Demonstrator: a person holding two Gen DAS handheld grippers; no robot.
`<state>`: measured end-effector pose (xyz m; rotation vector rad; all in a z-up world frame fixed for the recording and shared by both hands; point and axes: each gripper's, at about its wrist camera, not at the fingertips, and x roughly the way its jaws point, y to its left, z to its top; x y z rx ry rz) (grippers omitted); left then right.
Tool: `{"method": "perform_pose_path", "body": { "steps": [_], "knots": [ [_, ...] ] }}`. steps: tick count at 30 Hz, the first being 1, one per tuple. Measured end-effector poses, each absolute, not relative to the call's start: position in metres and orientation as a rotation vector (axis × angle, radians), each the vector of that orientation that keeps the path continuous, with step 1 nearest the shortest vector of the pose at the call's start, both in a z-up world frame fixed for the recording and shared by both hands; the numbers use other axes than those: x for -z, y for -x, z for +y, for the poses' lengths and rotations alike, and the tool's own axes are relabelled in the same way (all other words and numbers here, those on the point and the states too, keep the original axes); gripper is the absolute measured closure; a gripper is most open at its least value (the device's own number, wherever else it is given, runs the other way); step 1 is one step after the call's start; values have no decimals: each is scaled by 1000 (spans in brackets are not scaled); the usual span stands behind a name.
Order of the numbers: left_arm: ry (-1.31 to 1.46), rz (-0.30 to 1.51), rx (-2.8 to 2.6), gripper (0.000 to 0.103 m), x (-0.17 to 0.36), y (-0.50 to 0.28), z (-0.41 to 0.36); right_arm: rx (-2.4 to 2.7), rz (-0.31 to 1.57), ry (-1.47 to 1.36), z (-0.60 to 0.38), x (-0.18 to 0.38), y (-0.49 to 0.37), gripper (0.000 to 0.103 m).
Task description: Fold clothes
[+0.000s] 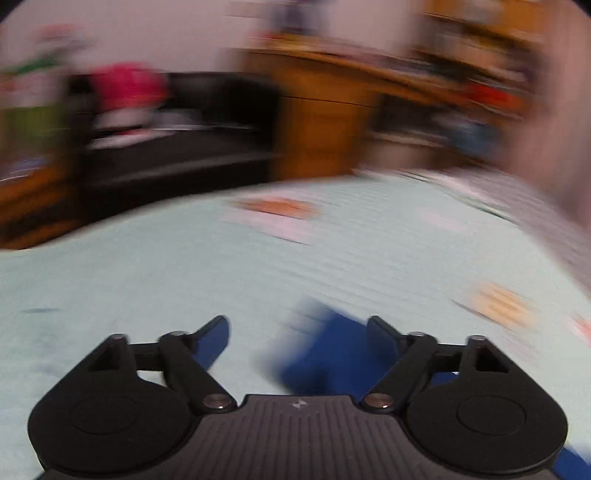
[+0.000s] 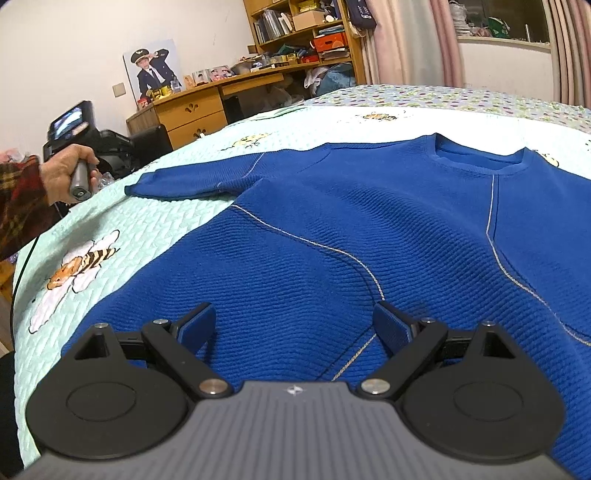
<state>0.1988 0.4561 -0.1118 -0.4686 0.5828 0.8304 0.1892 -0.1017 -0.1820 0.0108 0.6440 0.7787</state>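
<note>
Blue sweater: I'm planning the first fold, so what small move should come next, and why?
Probably close the open right gripper on the blue sweater below it. The garment lies spread flat on the bed quilt, sleeve out, nothing folded yet.

L gripper (image 1: 297,326) seen w/ jaws spread wide, nothing pinched between them, view smeared by blur. R gripper (image 2: 293,317) likewise held open, angled downward. L hand (image 2: 64,177) is wrapped round its grey handle, plaid sleeve (image 2: 18,199) visible behind.

Home bedroom, quilted bee-print bedspread (image 2: 155,225), wooden desk (image 2: 192,107), cluttered bookshelf (image 2: 306,29), pink curtains (image 2: 410,40)
</note>
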Motion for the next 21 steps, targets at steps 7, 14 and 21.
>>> {"method": "perform_pose_path", "body": {
  "steps": [7,14,21],
  "knots": [
    [180,882,-212,14,152,-268,286,-779,639,-25,-104,175,-188,10],
    [305,845,-325,27,145,-255,276,-527,458,-270,-232,133,-152,10],
    [183,783,-15,12,119,-185,157,-65,406,-105,-384,140,-97,10]
  ]
}}
